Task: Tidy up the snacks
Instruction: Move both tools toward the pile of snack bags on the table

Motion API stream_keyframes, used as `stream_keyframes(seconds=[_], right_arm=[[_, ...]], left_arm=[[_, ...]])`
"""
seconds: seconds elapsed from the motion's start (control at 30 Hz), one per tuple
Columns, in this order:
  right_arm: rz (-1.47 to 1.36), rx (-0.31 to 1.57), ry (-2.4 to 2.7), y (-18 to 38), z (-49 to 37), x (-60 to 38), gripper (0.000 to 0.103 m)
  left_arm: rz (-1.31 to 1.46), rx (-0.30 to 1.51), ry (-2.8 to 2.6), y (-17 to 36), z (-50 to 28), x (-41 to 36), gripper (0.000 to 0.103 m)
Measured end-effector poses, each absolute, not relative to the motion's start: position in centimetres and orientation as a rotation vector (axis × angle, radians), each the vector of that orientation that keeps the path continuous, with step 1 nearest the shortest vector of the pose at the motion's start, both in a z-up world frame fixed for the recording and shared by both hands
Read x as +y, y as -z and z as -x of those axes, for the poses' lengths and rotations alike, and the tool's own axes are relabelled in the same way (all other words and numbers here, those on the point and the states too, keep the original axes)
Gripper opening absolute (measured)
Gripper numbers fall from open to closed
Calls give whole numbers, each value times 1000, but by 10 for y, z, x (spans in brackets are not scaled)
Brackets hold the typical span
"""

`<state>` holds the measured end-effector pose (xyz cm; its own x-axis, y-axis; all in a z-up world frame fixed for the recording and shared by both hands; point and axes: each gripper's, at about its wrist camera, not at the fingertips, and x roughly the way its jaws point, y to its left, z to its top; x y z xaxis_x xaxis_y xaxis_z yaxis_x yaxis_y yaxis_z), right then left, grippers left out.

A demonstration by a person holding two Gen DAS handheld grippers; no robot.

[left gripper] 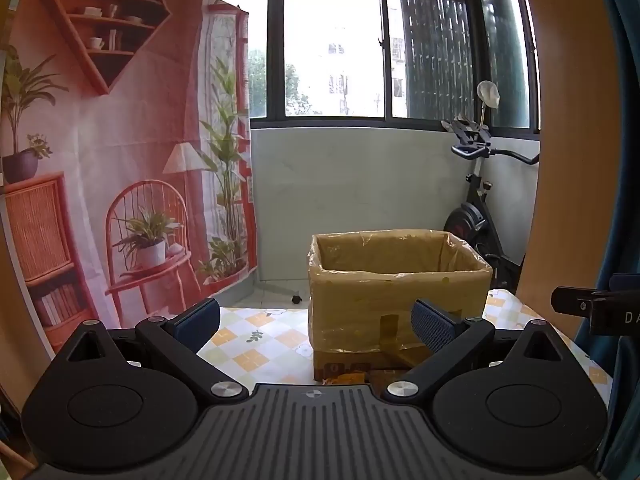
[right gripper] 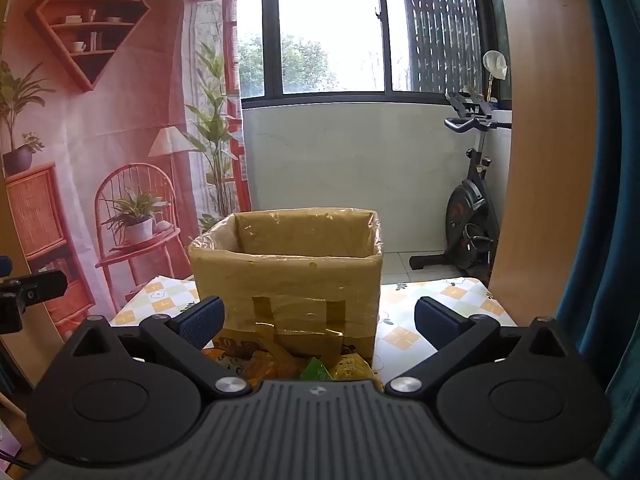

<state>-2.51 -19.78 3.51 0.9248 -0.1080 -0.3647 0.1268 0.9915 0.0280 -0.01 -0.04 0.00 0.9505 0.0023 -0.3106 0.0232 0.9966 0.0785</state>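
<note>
- Snacks [right gripper: 296,364] lie in a small pile on the checked tablecloth [right gripper: 404,336], right in front of the cardboard box [right gripper: 288,280].
- Right gripper [right gripper: 320,322] is nearer; the pile sits low between its fingers, just under them.
- Left gripper [left gripper: 316,322] sees only a bit of wrapper, low and to its right.
- Both grippers are wide apart and hold nothing.
- Next, I think the right one dips down to grab.
</note>
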Motion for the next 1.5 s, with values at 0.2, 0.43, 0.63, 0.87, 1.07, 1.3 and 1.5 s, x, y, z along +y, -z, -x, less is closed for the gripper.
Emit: stream_keyframes(seconds=[0.2, 0.43, 0.63, 0.87, 1.07, 1.3, 1.5], right_arm=[[-60, 370, 118, -37, 25, -197, 103], [-51, 361, 118, -36, 27, -201, 103], [-45, 362, 118, -36, 27, -200, 103], [-43, 366, 120, -37, 26, -196, 103], [-41, 366, 119, -36, 26, -196, 103], [-41, 368, 119, -37, 27, -196, 103], [-41, 369, 119, -37, 27, -196, 103]], left_arm=[[-60, 328, 22, -3, -1, 3, 103], [-63, 329, 21, -1, -4, -3, 103], [-60, 330, 26, 1, -3, 1, 103], [-56, 333, 33, 1, -4, 3, 103], [-55, 333, 32, 0, -3, 3, 103], [-54, 335, 32, 1, -3, 4, 103], [-53, 338, 33, 2, -4, 5, 103]])
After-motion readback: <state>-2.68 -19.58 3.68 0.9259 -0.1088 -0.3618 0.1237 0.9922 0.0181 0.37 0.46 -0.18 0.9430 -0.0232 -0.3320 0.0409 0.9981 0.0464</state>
